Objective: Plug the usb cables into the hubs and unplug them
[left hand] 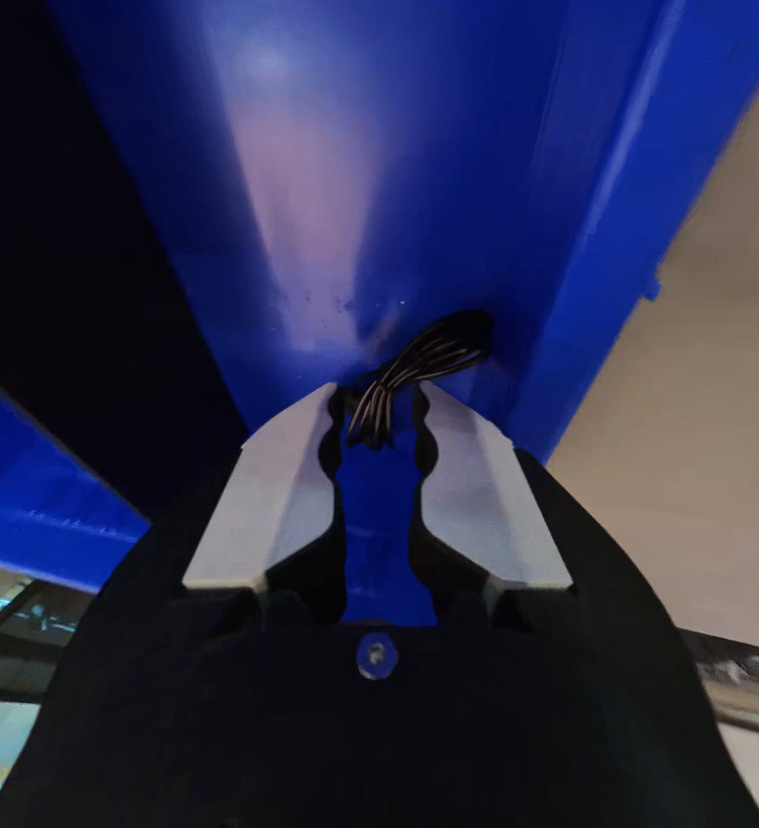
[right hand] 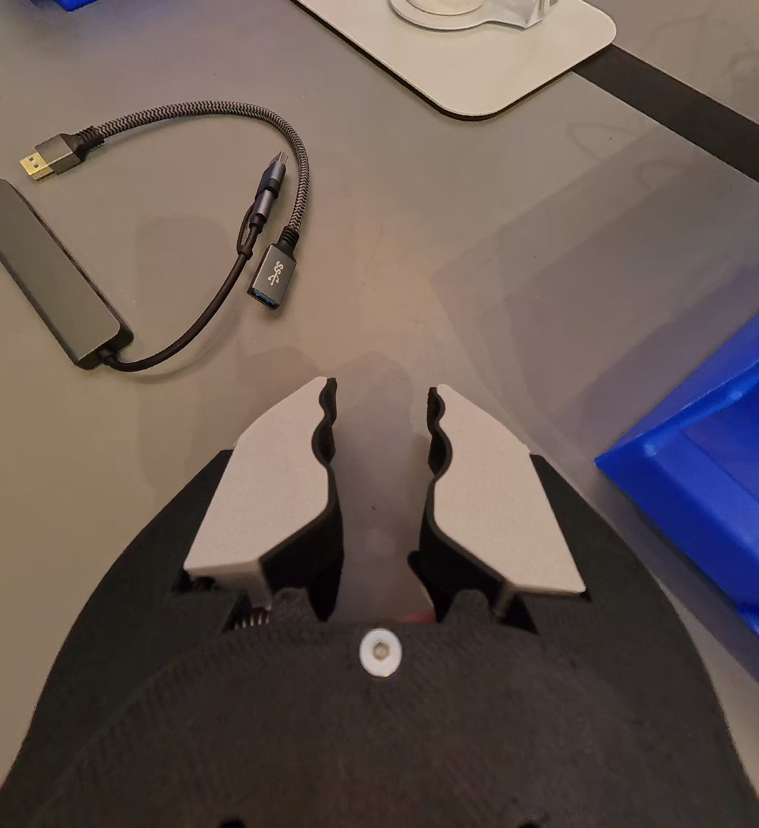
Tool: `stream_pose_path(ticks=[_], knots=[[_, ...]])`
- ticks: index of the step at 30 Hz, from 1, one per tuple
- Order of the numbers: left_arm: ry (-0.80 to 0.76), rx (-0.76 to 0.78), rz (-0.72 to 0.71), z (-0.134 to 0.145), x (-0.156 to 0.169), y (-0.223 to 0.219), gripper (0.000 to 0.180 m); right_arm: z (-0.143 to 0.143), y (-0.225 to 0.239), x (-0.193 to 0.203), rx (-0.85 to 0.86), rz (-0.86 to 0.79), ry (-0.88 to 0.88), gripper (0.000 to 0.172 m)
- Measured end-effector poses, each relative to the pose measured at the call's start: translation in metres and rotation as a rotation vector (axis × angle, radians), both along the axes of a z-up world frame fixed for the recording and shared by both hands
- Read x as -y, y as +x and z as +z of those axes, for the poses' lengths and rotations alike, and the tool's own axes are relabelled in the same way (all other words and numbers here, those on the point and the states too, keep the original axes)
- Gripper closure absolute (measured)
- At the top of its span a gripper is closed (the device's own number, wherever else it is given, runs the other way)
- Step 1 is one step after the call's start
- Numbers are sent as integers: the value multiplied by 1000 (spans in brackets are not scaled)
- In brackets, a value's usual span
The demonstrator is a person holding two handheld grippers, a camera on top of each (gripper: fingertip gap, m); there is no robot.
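The bundle of black cables (left hand: 413,372) lies deep in the blue bin (left hand: 368,179), between the fingers of our left gripper (left hand: 375,394), which are apart and not pressing it. We should squeeze the whole bundle, then lift slowly. Only the right view shows the hub (right hand: 41,269) and braided cable (right hand: 198,112) on the counter (right hand: 413,269). Our right gripper (right hand: 382,385) hangs open, holding nothing.
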State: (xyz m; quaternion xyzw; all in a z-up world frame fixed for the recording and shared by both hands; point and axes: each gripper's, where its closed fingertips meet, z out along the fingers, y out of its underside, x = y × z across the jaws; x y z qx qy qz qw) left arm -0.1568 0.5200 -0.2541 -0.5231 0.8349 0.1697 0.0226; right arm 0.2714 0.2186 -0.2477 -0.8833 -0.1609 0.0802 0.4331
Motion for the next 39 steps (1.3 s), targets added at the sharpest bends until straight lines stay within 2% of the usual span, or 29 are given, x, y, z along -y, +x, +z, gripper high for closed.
stream_pose_path(ticks=[2,4,6,8,10,13,14,16,18,20,25,27,29,33,35,37,39], knots=[[-8,-32,5,-10,-4,-1,158,1,0,0,-9,0,1,134],[13,-22,-1,-9,-9,0,168,1,0,0,-10,1,3,134],[32,21,38,-6,-12,2,170,1,0,0,-8,4,3,133],[130,103,75,17,-24,6,170,1,0,0,-7,5,1,133],[173,265,144,54,-21,18,170,1,-1,0,-5,6,2,133],[215,472,183,114,11,37,171,1,-1,0,1,7,4,133],[200,522,167,127,31,46,171,0,-1,0,4,8,4,133],[161,561,113,133,76,66,171,0,-2,0,11,13,2,133],[121,560,72,120,119,88,171,0,-3,1,20,16,6,132],[33,561,25,91,163,115,171,1,-5,2,23,35,18,130],[-93,494,-53,20,215,150,171,10,-14,3,12,73,73,128],[-77,544,-90,17,217,165,171,8,-17,3,24,84,66,128],[-147,573,-73,19,228,179,171,6,-20,4,39,101,60,127],[-159,599,-117,23,235,214,170,3,-22,3,55,109,43,128],[-98,593,-142,22,228,231,170,2,-22,3,62,112,42,128],[-116,576,-114,15,222,242,169,2,-24,4,64,120,48,127],[-128,584,-50,12,214,246,147,5,-28,7,59,147,61,126]])
